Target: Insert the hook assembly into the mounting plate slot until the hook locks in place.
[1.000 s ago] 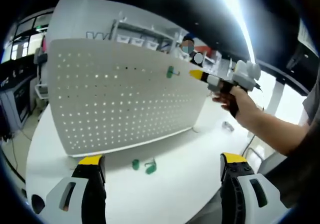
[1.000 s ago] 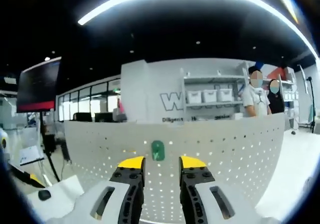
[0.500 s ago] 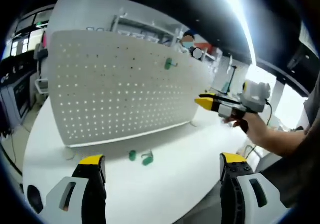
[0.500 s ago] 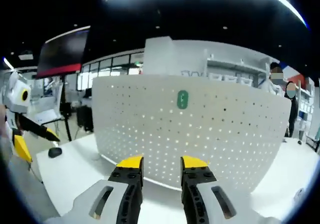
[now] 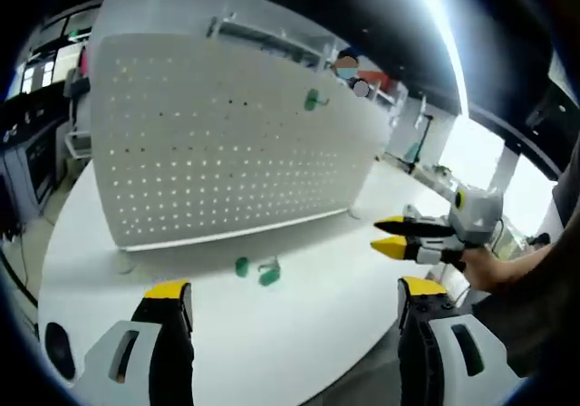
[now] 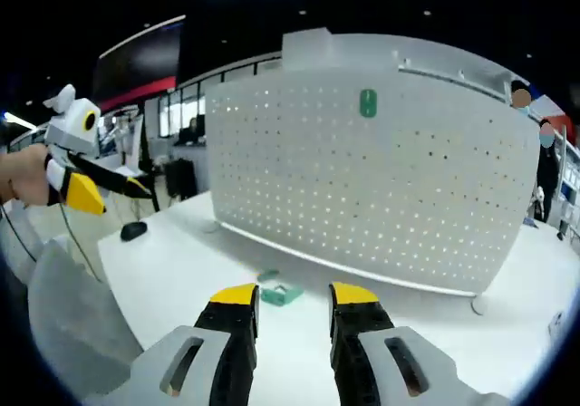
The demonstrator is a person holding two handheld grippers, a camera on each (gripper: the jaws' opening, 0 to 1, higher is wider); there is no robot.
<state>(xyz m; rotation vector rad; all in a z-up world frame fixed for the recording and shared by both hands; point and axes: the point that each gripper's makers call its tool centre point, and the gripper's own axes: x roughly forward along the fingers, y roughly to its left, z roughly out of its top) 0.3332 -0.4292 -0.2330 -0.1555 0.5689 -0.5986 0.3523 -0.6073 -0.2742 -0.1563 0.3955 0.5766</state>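
one green hook (image 6: 367,103) sits on the pegboard (image 6: 381,179); spare hooks (image 6: 279,292) lie on the desk (image 6: 172,261). both hand-held grippers, left (image 5: 294,299) and right (image 6: 293,295), are apart and empty. next: pick one up.

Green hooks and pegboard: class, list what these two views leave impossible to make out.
- Hook on the pegboard: too small in both views to tell whether it is locked in.
- Green pieces on the table: small and blurred in the left gripper view; partly behind the right gripper's jaws in the right gripper view, so their shape and number are unclear.
- Pegboard back: hidden by its own front.
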